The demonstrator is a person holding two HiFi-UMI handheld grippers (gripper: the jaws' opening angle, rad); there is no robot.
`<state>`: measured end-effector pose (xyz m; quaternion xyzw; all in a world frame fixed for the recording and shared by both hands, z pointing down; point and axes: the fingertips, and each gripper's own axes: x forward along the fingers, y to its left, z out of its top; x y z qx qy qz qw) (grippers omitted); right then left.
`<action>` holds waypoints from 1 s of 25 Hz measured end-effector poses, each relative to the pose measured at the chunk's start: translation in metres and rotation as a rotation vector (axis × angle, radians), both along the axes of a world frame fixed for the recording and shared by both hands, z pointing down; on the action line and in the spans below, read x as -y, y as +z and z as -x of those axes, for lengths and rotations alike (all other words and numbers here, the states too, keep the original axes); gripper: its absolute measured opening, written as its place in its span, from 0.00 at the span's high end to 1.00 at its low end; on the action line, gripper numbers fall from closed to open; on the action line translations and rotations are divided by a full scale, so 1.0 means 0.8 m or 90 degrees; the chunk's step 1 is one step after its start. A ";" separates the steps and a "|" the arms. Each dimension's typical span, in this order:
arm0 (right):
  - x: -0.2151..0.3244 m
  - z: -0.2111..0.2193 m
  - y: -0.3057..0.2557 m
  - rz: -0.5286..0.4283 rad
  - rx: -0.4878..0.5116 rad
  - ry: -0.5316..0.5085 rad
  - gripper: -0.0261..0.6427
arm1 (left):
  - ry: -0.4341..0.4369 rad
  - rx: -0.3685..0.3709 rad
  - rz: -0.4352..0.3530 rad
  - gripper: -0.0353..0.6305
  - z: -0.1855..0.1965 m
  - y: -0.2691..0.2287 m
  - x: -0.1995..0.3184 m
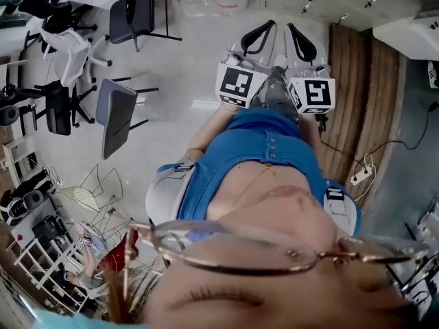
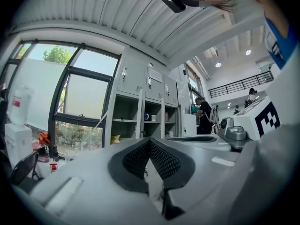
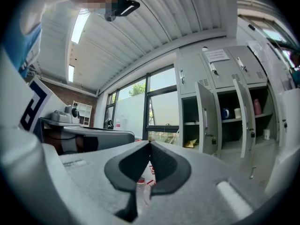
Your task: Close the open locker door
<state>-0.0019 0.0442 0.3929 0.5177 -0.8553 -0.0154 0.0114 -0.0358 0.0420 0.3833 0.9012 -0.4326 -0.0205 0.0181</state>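
Grey lockers stand across the room in the right gripper view. Two lower doors hang open: one door and another door, with cups on the shelves behind them. In the left gripper view the lockers also show open shelves. My left gripper is shut with its tips touching and nothing between them. The right gripper is shut and empty as well. Both are far from the lockers. In the head view the left gripper and right gripper are held side by side in front of the person's blue shirt.
Office chairs stand on the pale floor at left. A power strip and cable lie by a wooden panel at right. Large windows flank the lockers. A person in black stands beyond them. Bottles sit low.
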 end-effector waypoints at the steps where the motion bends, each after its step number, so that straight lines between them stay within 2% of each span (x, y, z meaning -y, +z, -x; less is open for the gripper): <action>1: 0.007 -0.002 0.000 0.000 0.003 -0.001 0.96 | -0.002 0.002 0.001 0.95 -0.002 0.002 0.007; 14: 0.150 -0.076 -0.012 -0.012 0.014 -0.004 0.96 | 0.002 0.025 -0.013 0.95 -0.078 -0.007 0.147; 25: 0.256 -0.139 -0.036 -0.032 0.017 -0.056 0.96 | -0.050 0.026 -0.006 0.95 -0.139 -0.018 0.250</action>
